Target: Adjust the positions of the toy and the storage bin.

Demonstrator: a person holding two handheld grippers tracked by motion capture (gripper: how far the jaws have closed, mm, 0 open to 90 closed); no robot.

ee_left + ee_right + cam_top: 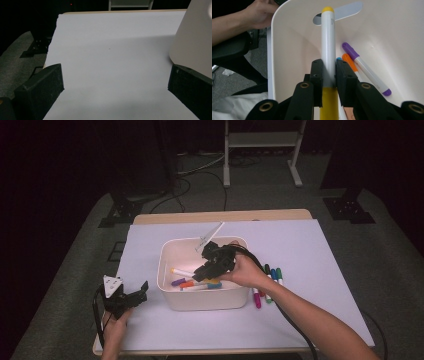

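Right gripper view, right claw (329, 72) clamped on yellow marker (328, 45) inside white bin (287, 50), barrel print unreadable, left claw (115, 85) wide.

The yellow marker (328, 45) is a white barrel with a yellow cap at its far tip and a yellow lower end, clamped between the right gripper (329, 72)'s pads and running straight out ahead of them, inside the white bin (287, 50), its tip near the bin's wall.
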